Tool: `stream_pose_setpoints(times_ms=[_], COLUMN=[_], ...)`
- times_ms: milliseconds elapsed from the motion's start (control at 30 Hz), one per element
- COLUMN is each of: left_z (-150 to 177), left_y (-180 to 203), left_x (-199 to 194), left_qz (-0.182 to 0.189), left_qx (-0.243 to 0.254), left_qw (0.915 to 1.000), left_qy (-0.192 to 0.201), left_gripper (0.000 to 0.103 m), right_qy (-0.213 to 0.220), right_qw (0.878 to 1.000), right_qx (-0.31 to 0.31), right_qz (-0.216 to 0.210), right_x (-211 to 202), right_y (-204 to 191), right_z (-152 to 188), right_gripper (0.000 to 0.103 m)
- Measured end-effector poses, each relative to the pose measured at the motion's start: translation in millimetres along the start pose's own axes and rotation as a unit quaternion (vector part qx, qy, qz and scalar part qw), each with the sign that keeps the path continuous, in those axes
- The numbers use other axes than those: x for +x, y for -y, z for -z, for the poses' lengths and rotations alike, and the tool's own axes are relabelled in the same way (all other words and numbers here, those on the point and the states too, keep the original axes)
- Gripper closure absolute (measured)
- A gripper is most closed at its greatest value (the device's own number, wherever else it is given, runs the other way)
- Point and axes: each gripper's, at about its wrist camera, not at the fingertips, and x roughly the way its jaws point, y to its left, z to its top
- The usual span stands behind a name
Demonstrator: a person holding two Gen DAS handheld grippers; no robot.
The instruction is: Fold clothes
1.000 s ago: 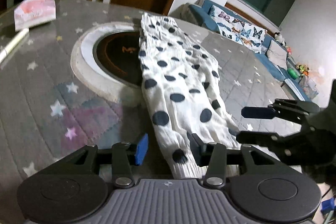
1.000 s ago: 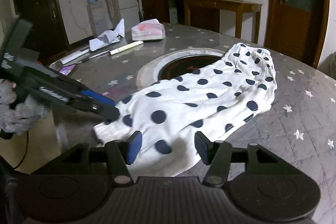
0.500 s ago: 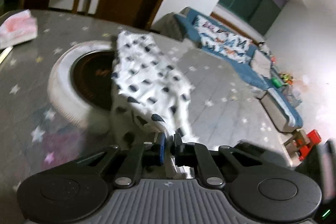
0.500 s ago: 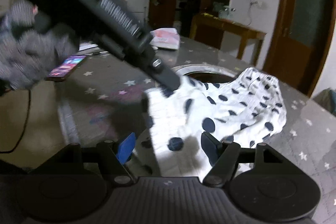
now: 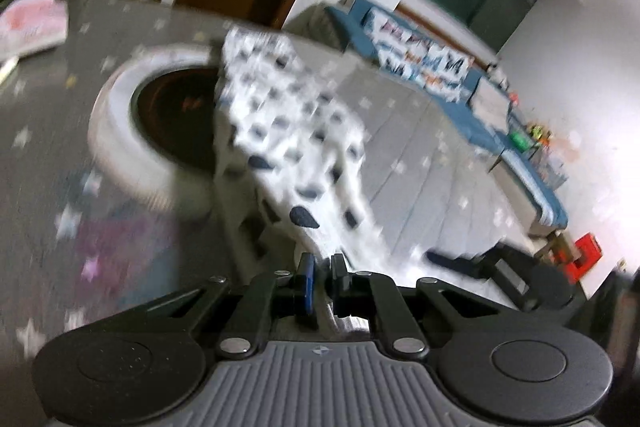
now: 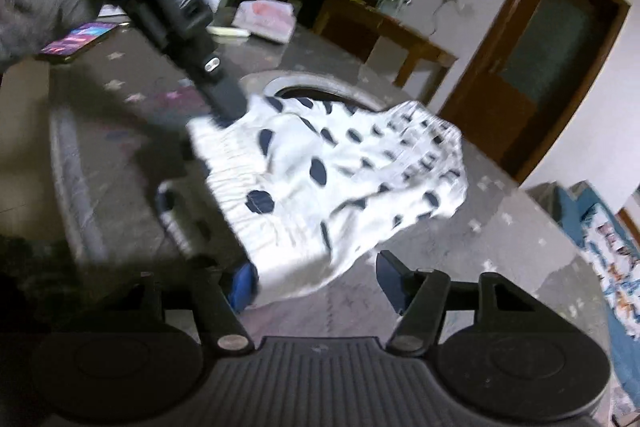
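Observation:
White trousers with dark dots (image 5: 288, 131) lie across the grey star-patterned table (image 5: 48, 147). My left gripper (image 5: 322, 263) is shut on their near cuff and holds it raised off the table. In the right wrist view that gripper (image 6: 226, 99) comes in from the upper left, gripping a corner of the cloth (image 6: 340, 179). My right gripper (image 6: 316, 279) has its jaws closing. The hanging lower edge of the cloth is between its blue pads, which do not press on it. In the left wrist view the right gripper (image 5: 452, 261) sits low on the right. Both views are blurred.
A white ring around a dark round inset (image 5: 116, 131) is set in the table, partly under the trousers. A pink tissue pack (image 6: 264, 17) and a phone (image 6: 76, 41) lie at the far side. A blue sofa (image 5: 500, 115) stands beyond the table's edge.
My left gripper shut on the cuff and lifted it, bunching the trousers toward the far end. My right gripper moved in under the raised edge and rolled.

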Motion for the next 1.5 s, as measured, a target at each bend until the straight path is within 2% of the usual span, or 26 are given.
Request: stream_pose_setpoints(times_ms=[167,300,400,533,633,800,900,1067,1200,1333,1433,1500], left_z=[14,6,-8,-27,-31,-21,-13,-11,-14,-17,-17,-17], left_y=[-11,4,16,18,10,-2,-4,-9,-14,-15,-10,-7], left_x=[-2,-18,-14,16,40,70,78,79,78,78,79,79], left_qz=[-0.023,-0.024,-0.010,-0.004,-0.014,0.000,0.007,0.031,0.053,0.067,0.071,0.072], left_qx=[0.014,0.057,0.078,0.083,0.078,0.072,0.078,0.083,0.071,0.065,0.070,0.075], left_qw=[0.9994,0.9980,0.9959,0.9946,0.9955,0.9973,0.9969,0.9960,0.9961,0.9956,0.9950,0.9946], left_qy=[-0.021,0.016,0.043,0.061,0.052,0.016,0.004,0.009,0.003,-0.006,-0.008,-0.009], left_gripper=[0.091,0.091,0.091,0.091,0.091,0.091,0.091,0.091,0.084,0.072,0.062,0.061], right_qy=[-0.007,0.004,0.020,0.037,0.038,0.033,0.021,0.004,-0.018,-0.041,-0.042,-0.043], right_qw=[0.996,0.989,0.985,0.981,0.977,0.972,0.971,0.968,0.969,0.967,0.966,0.967], right_qx=[0.032,0.079,0.123,0.159,0.189,0.221,0.233,0.246,0.240,0.248,0.250,0.250], right_qz=[-0.084,-0.122,-0.122,-0.101,-0.091,-0.071,-0.059,-0.051,-0.048,-0.045,-0.042,-0.040], right_x=[-11,-20,-15,6,23,52,74,107,131,146,147,148], right_y=[20,45,63,84,101,121,128,128,120,116,115,114], right_z=[4,-4,-14,-22,-25,-33,-40,-51,-53,-51,-49,-49], right_gripper=[0.040,0.039,0.040,0.040,0.041,0.041,0.041,0.041,0.040,0.040,0.040,0.038])
